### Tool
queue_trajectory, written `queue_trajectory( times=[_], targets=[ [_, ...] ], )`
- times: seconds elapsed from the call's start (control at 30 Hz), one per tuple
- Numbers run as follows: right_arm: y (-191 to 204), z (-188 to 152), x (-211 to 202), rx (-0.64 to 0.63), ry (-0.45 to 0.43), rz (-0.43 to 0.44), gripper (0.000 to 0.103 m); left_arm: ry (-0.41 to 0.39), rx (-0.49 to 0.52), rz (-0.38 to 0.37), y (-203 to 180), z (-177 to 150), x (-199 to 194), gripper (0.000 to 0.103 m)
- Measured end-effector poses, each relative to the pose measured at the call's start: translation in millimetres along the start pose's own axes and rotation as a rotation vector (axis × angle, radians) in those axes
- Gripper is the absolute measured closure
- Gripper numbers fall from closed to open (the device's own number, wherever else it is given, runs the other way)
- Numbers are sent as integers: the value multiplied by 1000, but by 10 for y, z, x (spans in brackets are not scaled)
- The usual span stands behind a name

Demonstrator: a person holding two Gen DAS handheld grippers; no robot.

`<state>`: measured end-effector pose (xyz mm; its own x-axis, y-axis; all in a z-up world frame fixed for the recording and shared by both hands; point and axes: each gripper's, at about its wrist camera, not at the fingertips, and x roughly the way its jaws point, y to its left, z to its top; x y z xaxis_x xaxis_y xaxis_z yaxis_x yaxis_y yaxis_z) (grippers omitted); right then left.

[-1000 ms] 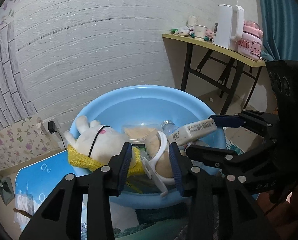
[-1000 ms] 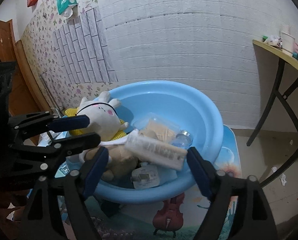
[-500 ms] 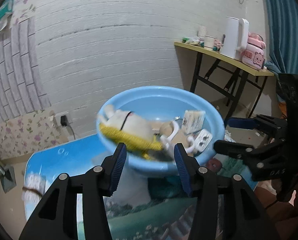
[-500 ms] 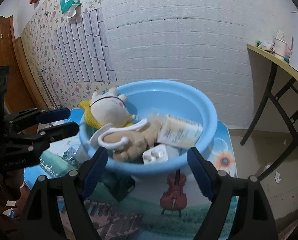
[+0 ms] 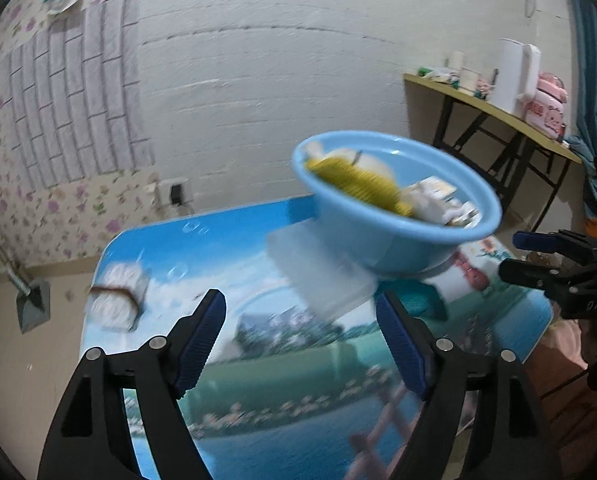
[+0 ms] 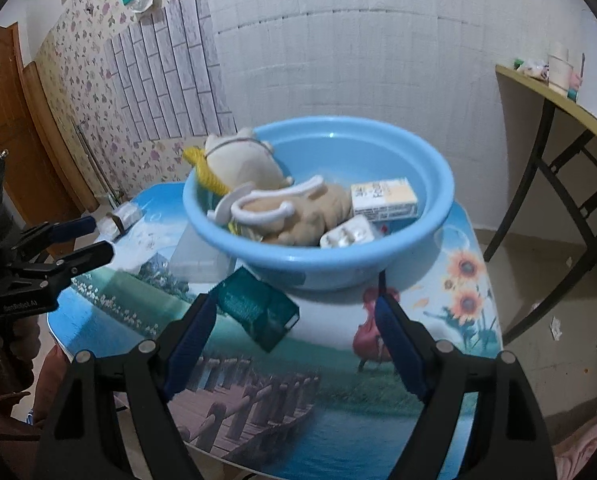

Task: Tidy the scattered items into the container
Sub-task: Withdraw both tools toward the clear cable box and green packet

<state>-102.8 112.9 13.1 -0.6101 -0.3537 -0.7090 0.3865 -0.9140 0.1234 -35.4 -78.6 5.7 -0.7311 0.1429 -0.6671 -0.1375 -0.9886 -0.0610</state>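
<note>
Now that the left gripper (image 5: 300, 338) has let go over the blue basin (image 6: 338, 268) and pulled back, fingers spreading and empty like the right gripper's (image 6: 294, 334), the dark green box (image 6: 258, 308) and clear tub (image 5: 318, 272) on the bench (image 6: 438, 320) remain.

Blue basin (image 6: 438, 240) holds plush toys (image 6: 242, 164); teal box (image 6: 258, 310) lies just beside it.

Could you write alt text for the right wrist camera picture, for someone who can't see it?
A blue plastic basin on a picture-printed table holds a white plush toy, a tan plush toy and a small carton. A dark green box and a clear container lie outside it. The right tool is open and empty in the foreground.
</note>
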Motion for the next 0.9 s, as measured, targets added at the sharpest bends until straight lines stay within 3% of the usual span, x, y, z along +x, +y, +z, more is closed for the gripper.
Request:
queue_trajectory(
  times=[0.2,0.5,0.73,0.9],
  targets=[
    [127,-106,242,-54,48,-34,20,18,-41,89,400,-174,4,18],
    [189,-186,557,0,160,15,20,52,-99,192,1070,-257,216,17],
    [310,-127,768,-2,198,-7,21,95,-87,233,1465,-229,569,17],
    [385,-101,905,-30,220,-35,22,105,-93,211,1645,-133,724,17]
  ],
)
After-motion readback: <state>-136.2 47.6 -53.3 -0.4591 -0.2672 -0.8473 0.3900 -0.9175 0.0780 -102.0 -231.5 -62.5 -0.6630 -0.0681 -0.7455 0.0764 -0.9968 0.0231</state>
